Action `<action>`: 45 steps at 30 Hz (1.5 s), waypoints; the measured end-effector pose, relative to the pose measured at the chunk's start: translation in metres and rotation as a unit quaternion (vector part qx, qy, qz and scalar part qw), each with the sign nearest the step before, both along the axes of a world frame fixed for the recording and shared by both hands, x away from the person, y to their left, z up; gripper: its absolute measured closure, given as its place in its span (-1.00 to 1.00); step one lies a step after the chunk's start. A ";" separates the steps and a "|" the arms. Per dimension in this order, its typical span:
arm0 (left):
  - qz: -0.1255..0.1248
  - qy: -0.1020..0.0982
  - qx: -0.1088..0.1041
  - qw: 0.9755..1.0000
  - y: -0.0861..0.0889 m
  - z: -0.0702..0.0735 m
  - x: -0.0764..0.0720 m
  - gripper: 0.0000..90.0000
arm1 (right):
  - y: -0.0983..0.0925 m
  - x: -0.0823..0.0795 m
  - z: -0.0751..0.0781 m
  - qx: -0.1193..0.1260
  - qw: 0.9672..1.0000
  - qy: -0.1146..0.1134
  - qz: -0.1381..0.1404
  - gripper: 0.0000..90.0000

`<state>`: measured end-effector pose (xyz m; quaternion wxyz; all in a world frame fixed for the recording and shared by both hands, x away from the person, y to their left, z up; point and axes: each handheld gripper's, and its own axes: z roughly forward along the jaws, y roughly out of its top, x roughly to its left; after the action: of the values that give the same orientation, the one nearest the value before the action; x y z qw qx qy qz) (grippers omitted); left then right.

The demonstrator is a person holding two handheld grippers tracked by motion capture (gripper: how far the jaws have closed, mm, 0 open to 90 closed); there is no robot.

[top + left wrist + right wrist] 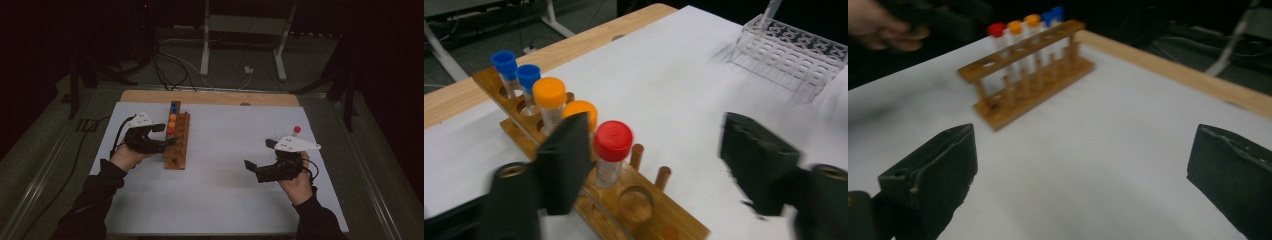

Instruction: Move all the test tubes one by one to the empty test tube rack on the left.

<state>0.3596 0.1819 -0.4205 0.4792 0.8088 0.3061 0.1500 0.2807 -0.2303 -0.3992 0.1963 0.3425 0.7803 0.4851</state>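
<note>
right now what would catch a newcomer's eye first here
The wooden rack left of centre on the white table, holding five tubes in a row: two blue-capped, two orange-capped and a red-capped tube nearest the left gripper, whose jaws stand open beside it. The right gripper hangs open over bare table.

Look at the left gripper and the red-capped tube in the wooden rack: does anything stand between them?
Nothing visible does. The left gripper is open, and the red-capped tube stands in the wooden rack right beside one of its fingers, with no object between them.
</note>
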 end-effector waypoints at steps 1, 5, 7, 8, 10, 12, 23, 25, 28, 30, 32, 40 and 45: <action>0.000 -0.001 0.000 1.000 -0.001 0.001 -0.003 -0.46 | -0.005 0.002 0.001 0.002 1.000 -0.004 -0.009 -1.00; -0.005 0.001 0.005 1.000 -0.002 0.003 -0.015 -0.76 | -0.026 0.009 0.005 -0.002 0.999 -0.011 -0.047 -1.00; -0.009 0.003 0.001 1.000 -0.001 0.004 -0.019 -0.86 | -0.037 0.013 0.007 -0.007 0.998 -0.017 -0.067 -1.00; -0.016 0.006 -0.002 1.000 -0.001 0.004 -0.022 -0.93 | -0.043 0.014 0.007 -0.005 0.997 -0.017 -0.075 -1.00; -0.025 0.008 -0.009 1.000 0.000 0.004 -0.026 -0.96 | -0.054 0.018 0.007 0.000 0.996 -0.015 -0.089 -1.00; -0.029 0.005 -0.014 0.999 0.001 0.003 -0.031 -0.97 | -0.065 0.022 0.005 -0.004 0.994 -0.009 -0.106 -1.00; -0.043 -0.001 -0.019 0.999 0.001 -0.004 -0.048 -0.97 | -0.108 0.045 -0.028 -0.023 0.983 0.029 -0.180 -0.69; -0.042 -0.001 -0.019 0.999 0.001 -0.005 -0.050 -0.97 | -0.112 0.050 -0.034 -0.029 0.981 0.039 -0.189 -0.59; -0.043 0.000 -0.018 0.999 0.002 -0.006 -0.051 -0.97 | -0.117 0.059 -0.043 -0.036 0.977 0.050 -0.202 -0.31; -0.044 -0.001 -0.016 0.999 0.002 -0.006 -0.052 -0.97 | -0.120 0.064 -0.049 -0.037 0.976 0.057 -0.207 -0.09; -0.044 -0.001 -0.016 0.999 0.002 -0.006 -0.053 -0.97 | -0.123 0.069 -0.053 -0.045 0.975 0.055 -0.210 0.05; -0.045 0.000 -0.020 0.999 0.003 -0.006 -0.053 -0.97 | -0.125 0.086 -0.060 -0.052 0.972 0.065 -0.222 0.28; -0.046 0.002 -0.024 0.999 0.004 -0.006 -0.052 -0.97 | -0.123 0.093 -0.062 -0.048 0.971 0.068 -0.224 0.43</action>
<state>0.3078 0.1855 -0.4270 0.5038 0.8108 0.2734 0.1188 0.3738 -0.3536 -0.4613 0.2628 0.5306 0.7177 0.3665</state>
